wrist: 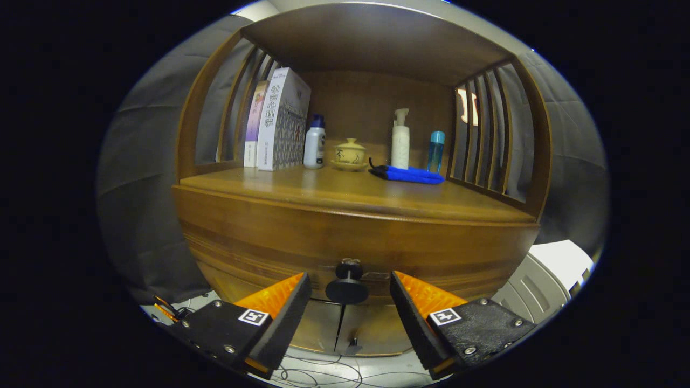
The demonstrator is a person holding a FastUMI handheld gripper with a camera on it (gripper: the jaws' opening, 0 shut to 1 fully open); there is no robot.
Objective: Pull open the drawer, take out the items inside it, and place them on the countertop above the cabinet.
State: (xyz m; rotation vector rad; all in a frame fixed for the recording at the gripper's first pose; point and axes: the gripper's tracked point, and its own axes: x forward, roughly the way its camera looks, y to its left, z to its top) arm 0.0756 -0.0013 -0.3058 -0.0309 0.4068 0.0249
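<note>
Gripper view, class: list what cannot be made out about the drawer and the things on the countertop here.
- Drawer contents: hidden behind its closed front.
- Whether the open claw touches the knob: the knob sits between the fingers with gaps showing, depth unclear.
- Teacup contents: covered by its lid.
- Lower cabinet doors: partly blocked by the fingers.
- Boxes and bottles labels: too small.

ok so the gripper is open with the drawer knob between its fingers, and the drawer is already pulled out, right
Not quite. In the gripper view the gripper is open with the drawer knob between its fingers, neither finger touching it, but the drawer is closed: its front sits flush under the countertop, with no gap showing.
</note>
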